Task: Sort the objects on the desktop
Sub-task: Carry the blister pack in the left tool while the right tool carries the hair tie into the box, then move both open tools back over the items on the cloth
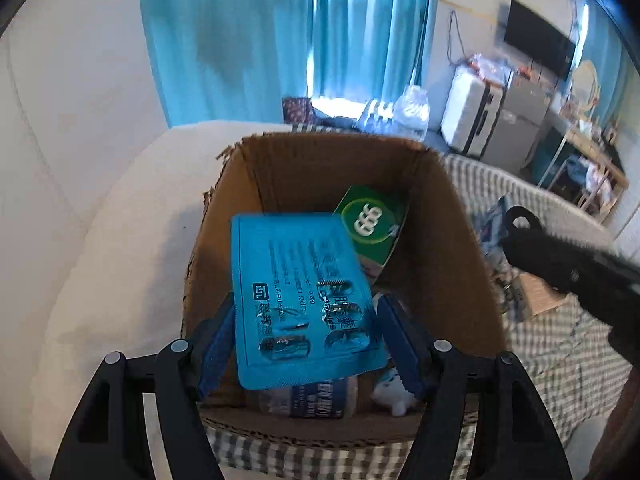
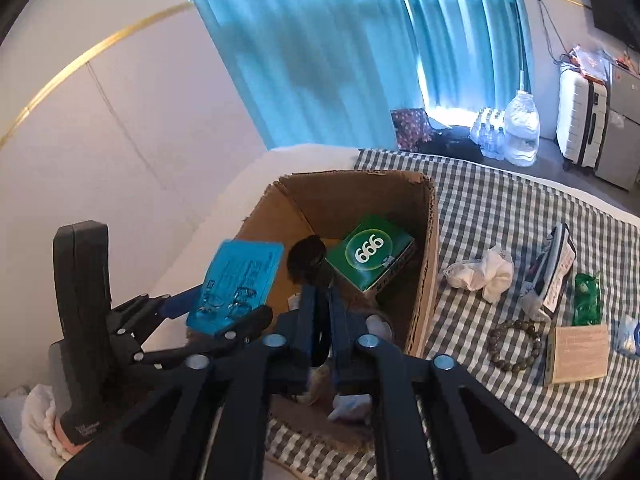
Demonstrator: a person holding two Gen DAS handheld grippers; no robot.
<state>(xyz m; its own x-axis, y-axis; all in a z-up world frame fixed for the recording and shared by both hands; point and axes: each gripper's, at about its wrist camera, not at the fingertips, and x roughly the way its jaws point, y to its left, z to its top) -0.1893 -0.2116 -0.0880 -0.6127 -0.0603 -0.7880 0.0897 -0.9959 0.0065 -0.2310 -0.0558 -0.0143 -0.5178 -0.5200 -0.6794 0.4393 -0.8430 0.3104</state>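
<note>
An open cardboard box (image 1: 436, 216) stands on a checked cloth; it also shows in the right wrist view (image 2: 424, 264). My left gripper (image 1: 306, 316) hangs over the box with its jaws spread. A blue blister pack of capsules (image 1: 304, 300) lies between its fingers, apparently loose; it also shows in the right wrist view (image 2: 236, 280). Inside the box are a green "999" carton (image 1: 372, 224), a small bottle (image 1: 316, 398) and a white toy (image 1: 394, 394). My right gripper (image 2: 320, 284) is shut and empty over the box's near edge.
On the checked cloth (image 2: 500, 208) to the right of the box lie a crumpled tissue (image 2: 484, 272), a bead bracelet (image 2: 516, 344), a tan booklet (image 2: 578, 354), a green sachet (image 2: 586, 300) and a printed packet (image 2: 550, 272). A white cushion (image 1: 112, 264) is on the left.
</note>
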